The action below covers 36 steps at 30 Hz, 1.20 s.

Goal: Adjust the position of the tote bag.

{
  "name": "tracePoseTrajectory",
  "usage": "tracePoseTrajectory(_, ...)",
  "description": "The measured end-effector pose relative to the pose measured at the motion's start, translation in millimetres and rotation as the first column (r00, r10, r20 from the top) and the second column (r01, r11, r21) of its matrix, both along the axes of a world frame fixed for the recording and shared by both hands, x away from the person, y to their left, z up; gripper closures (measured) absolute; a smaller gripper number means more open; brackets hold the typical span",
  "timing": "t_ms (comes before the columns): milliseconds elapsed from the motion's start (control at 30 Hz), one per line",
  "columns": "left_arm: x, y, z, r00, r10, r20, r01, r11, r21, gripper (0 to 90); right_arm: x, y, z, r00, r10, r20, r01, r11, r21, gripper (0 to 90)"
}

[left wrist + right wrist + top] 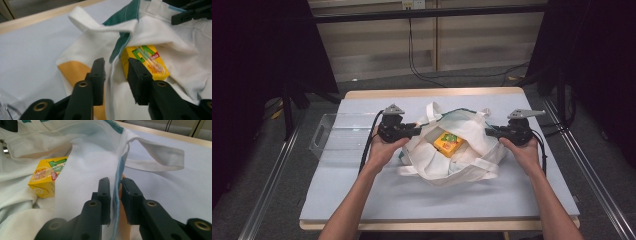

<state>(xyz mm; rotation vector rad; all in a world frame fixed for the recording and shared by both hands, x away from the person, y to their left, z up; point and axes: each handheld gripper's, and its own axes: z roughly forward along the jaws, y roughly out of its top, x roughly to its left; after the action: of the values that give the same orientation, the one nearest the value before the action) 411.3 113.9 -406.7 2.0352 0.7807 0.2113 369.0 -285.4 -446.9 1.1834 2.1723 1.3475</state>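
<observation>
High view: bag point(452, 165) is lying mid-table, carton point(448, 143) inside. Left gripper point(409, 131) and right gripper point(493, 132) are being held at opposite rims, jaws apart straddling fabric. Cloth is judged soft, light; rim hems are being favoured as holds.

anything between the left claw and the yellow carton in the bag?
Yes. The white tote bag's rim fabric sits between the left claw's jaws, in front of the yellow carton, which lies inside the bag just behind it.
</observation>
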Motion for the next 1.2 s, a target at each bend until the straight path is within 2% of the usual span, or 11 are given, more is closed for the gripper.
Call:
tracePoseTrajectory(200,14.4,-19.0,4.3,0.9994,-0.020,-0.030,0.022,0.9983,0.054,59.1,-1.7,1.3,6.3,0.9999,-0.001,0.014,0.001,1.000,0.011,74.3)
tracePoseTrajectory(333,16.3,-34.0,4.1,0.9999,-0.014,0.004,0.013,0.9887,0.149,81.1,-1.2,-2.2,7.3,0.9998,-0.021,0.005,0.021,1.000,0.013,84.8)
tracePoseTrajectory(367,18.6,-34.9,4.6,0.9997,0.003,0.023,-0.007,0.9821,0.188,86.4,-1.0,-3.3,7.1,0.9996,-0.027,0.000,0.027,1.000,0.007,86.3)
tracePoseTrajectory(433,23.5,-34.0,3.6,0.9993,0.038,0.001,-0.037,0.9854,0.166,88.0,-1.0,-5.9,5.8,0.9991,-0.042,-0.007,0.042,0.999,-0.006,87.0)
tracePoseTrajectory(600,30.7,-30.4,0.0,0.9932,0.114,-0.025,-0.108,0.9806,0.164,88.3,-0.5,-9.2,2.6,0.9985,-0.052,-0.016,0.051,0.999,-0.018,87.6)
tracePoseTrajectory(700,33.5,-25.7,-4.2,0.9880,0.144,-0.054,-0.135,0.9792,0.152,88.5,0.3,-8.8,-1.6,0.9974,-0.069,-0.021,0.067,0.995,-0.076,88.1)
tracePoseTrajectory(733,35.1,-24.1,-5.3,0.9876,0.135,-0.080,-0.123,0.9819,0.144,88.5,0.8,-9.7,-3.2,0.9971,-0.072,-0.026,0.070,0.995,-0.074,88.2)
tracePoseTrajectory(867,35.4,-23.6,-6.5,0.9884,0.123,-0.089,-0.110,0.9842,0.139,88.5,3.1,-11.4,-8.4,0.9959,-0.078,-0.045,0.073,0.993,-0.096,88.3)
tracePoseTrajectory(967,33.3,-20.6,-7.9,0.9916,0.100,-0.082,-0.091,0.9904,0.103,87.4,2.7,-13.5,-10.7,0.9965,-0.074,-0.039,0.072,0.995,-0.065,88.0)
tracePoseTrajectory(1100,26.8,-18.5,-8.1,0.9968,0.055,-0.058,-0.051,0.9969,0.060,71.8,-1.2,-14.9,-5.4,0.9986,-0.051,-0.013,0.051,0.999,-0.008,84.7)
tracePoseTrajectory(1200,21.0,-16.8,-5.7,0.9989,0.011,-0.045,-0.010,0.9992,0.039,64.1,-3.2,-11.9,-0.8,0.9990,-0.045,0.004,0.045,0.999,-0.013,78.7)
